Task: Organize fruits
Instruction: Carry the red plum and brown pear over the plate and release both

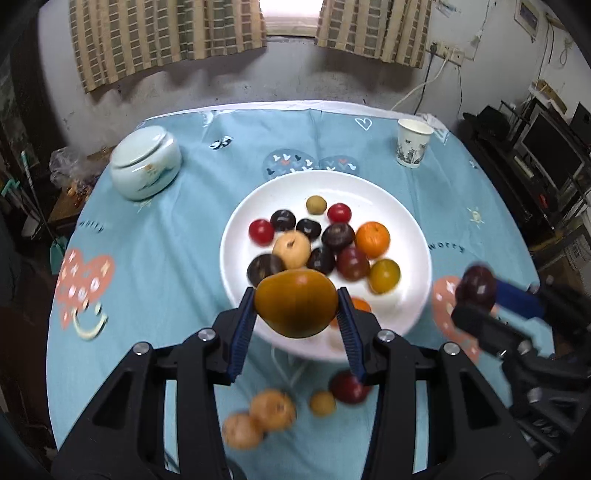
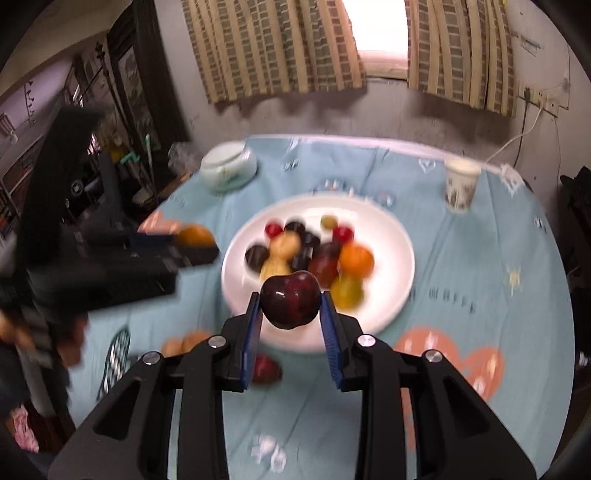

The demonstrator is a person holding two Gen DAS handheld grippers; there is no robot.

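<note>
Perhaps bare cloth (image 1: pixel 177 258) — plate rim (image 1: pixel 236 221)

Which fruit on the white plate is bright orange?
The round orange at the right of the pile on the plate; its neighbours are dark purple, red or yellowish.

Home, lived-in rm: striped curtains (image 1: pixel 168 33) at window, patterned blue tablecloth (image 1: pixel 177 236), ceramic jar (image 1: pixel 146 162), paper cup (image 1: pixel 413 143), cluttered shelving w/ electronics (image 1: pixel 546 147).

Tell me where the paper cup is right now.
The paper cup stands at the table's far right, beyond the white plate, in both wrist views; the lidded ceramic jar sits opposite, far left.
</note>
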